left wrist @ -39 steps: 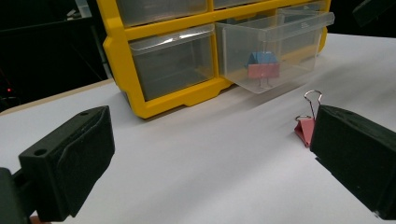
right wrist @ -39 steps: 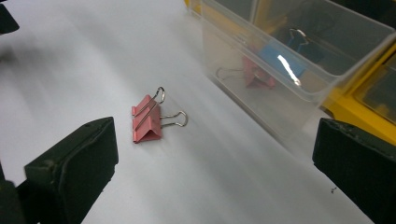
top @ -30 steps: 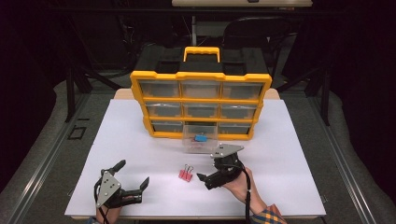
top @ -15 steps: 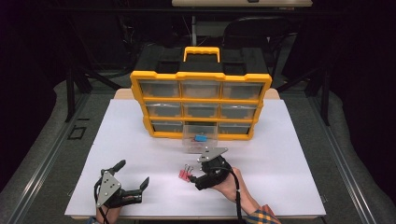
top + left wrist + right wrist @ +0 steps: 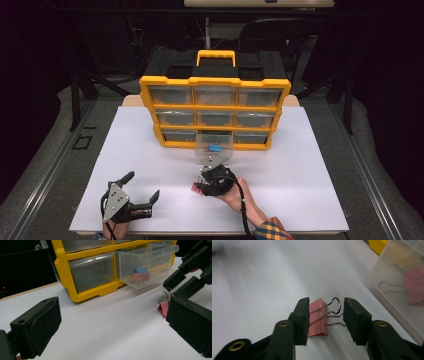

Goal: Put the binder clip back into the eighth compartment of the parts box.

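Note:
A pink binder clip [image 5: 318,317] lies on the white table between the jaws of my right gripper [image 5: 325,312]. Those jaws have just been closing around it. One pad sits against the clip's body, and the other is a sliver away from its wire handles. From above, the right gripper [image 5: 202,186] points left over the clip [image 5: 196,188], just in front of a pulled-out clear drawer [image 5: 214,150]. The drawer holds a blue clip [image 5: 215,148] and a pink one [image 5: 141,277]. My left gripper [image 5: 142,186] rests open and empty at the front left.
The yellow organizer [image 5: 215,112] with clear drawers stands upright mid-table behind the open drawer. The white tabletop [image 5: 310,165] spreads wide to the right and left. In the left gripper view the right gripper [image 5: 180,282] hangs over the clip [image 5: 163,309].
My right gripper has moved left and down onto the pink clip, and its jaws have narrowed around it. The left gripper has kept still.

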### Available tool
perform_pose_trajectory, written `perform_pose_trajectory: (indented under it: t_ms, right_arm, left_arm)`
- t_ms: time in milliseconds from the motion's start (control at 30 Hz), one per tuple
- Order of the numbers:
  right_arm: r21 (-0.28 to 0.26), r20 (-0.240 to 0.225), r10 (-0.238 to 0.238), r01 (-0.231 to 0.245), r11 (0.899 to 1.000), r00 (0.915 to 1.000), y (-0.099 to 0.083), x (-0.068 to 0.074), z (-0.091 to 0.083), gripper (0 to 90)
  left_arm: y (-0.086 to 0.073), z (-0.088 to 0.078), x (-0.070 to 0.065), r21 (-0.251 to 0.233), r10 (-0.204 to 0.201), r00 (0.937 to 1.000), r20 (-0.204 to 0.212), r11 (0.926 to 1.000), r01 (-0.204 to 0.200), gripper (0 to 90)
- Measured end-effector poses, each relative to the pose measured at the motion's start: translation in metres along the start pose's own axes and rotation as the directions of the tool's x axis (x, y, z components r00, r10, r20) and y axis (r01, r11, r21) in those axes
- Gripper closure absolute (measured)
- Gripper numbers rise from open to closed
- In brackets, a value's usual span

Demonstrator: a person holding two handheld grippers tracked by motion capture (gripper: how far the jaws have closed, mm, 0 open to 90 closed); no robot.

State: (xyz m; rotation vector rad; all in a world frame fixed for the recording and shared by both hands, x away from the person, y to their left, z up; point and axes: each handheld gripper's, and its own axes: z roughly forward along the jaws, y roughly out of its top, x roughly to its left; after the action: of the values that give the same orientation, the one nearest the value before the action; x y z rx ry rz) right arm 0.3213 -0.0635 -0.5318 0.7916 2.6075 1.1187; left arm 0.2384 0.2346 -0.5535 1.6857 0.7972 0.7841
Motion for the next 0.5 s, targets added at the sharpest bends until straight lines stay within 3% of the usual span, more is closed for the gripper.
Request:
perform_pose_trajectory:
  t_ms: [300, 500]
  right_arm:
    - [0.005, 0.004, 0.039, -0.039, 0.999, 0.9992, -0.0032, -0.0011, 0.007, 70.8]
    - [-0.018, -0.037, 0.071, -0.072, 0.997, 0.9968, -0.0037, -0.0017, 0.0034, 78.0]
  left_arm:
    - [0.0004, -0.0007, 0.0002, -0.003, 0.001, 1.0, 0.001, 1.0, -0.001, 0.0]
    - [0.0002, -0.0006, 0.0004, 0.001, 0.001, 1.0, 0.002, 1.0, -0.001, 0.0]
